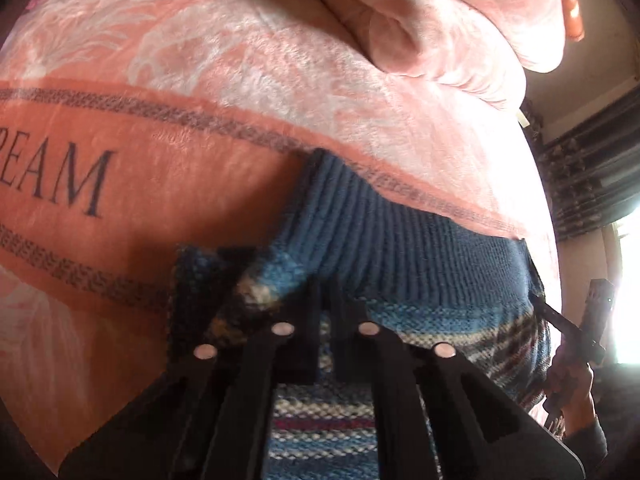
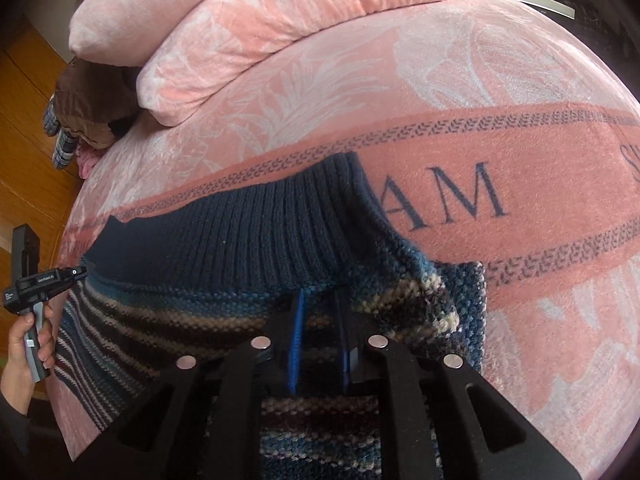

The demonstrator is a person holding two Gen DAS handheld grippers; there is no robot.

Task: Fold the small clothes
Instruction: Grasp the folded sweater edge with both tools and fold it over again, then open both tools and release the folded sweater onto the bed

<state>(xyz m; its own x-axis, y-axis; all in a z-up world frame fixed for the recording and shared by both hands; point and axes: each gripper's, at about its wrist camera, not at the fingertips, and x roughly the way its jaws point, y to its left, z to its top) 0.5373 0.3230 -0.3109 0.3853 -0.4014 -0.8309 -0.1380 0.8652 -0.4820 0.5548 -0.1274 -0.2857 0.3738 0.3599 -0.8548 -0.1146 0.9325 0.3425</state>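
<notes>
Blown-out window glare, heavy fisheye warping.

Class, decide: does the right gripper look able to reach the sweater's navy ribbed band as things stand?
Probably yes. The right gripper sits just short of the band, over the sweater, and nothing lies between them.

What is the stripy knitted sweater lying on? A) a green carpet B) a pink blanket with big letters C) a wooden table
B: the striped sweater lies spread on a pink blanket printed with large dark letters.
</notes>
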